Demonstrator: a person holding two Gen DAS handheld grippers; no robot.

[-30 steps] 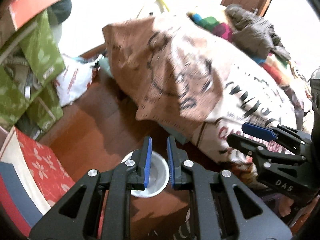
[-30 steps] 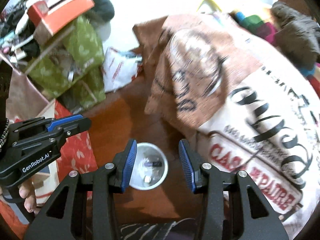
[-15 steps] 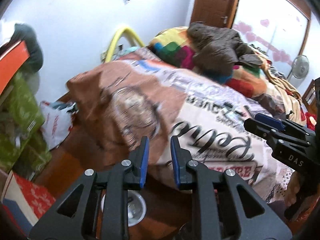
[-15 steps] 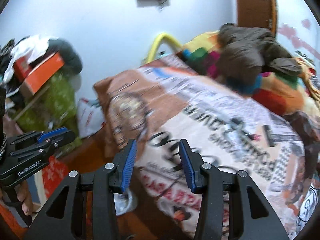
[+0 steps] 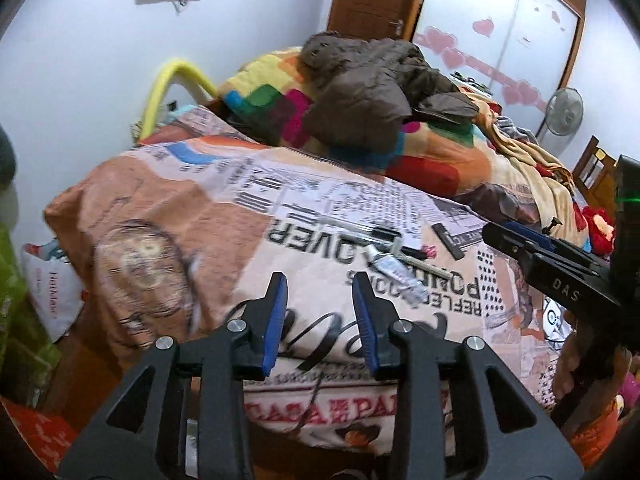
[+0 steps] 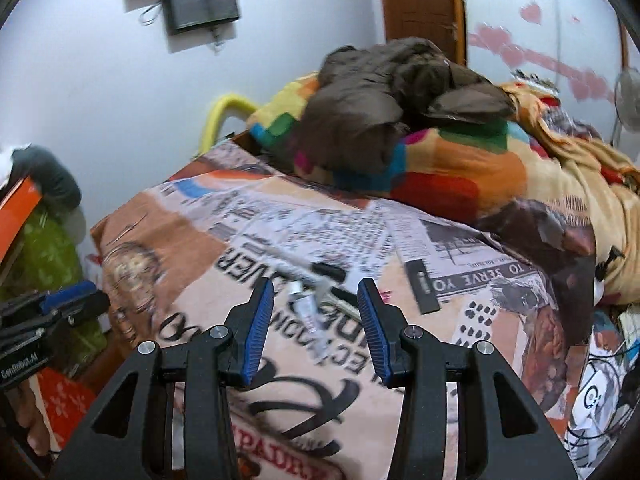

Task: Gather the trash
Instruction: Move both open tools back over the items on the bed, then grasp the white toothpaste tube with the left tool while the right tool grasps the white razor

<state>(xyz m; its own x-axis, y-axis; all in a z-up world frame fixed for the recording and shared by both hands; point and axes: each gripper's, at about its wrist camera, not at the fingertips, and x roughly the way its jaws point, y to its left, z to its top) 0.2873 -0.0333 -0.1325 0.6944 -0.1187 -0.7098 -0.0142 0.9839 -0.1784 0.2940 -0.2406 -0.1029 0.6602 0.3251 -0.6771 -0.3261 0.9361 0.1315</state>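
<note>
On the newspaper-print bed cover (image 5: pixel 224 240) lies a small heap of litter: a squeezed silver tube (image 5: pixel 394 270), a thin white stick and a dark pen (image 5: pixel 384 236), and a flat black bar (image 5: pixel 448 242). My left gripper (image 5: pixel 320 320) hovers over the bed's near end, short of the heap. Its jaws are opening and nothing is between them. My right gripper (image 6: pixel 316 320) is open and empty above the same tube (image 6: pixel 308 312) and black bar (image 6: pixel 422 286). Each gripper shows in the other's view: the right gripper (image 5: pixel 496 234), the left gripper (image 6: pixel 88 298).
A brown jacket (image 5: pixel 360 92) lies on a patchwork blanket (image 5: pixel 432 168) farther up the bed. A white plastic bag (image 5: pixel 52 292), green bags (image 6: pixel 48 256) and a red flowered box (image 5: pixel 40 428) crowd the floor at the left. A fan (image 5: pixel 564 112) stands at the far right.
Both views have swung up from the white bin on the floor to the top of the bed. The left jaws have spread wider. The right jaws keep the same gap.
</note>
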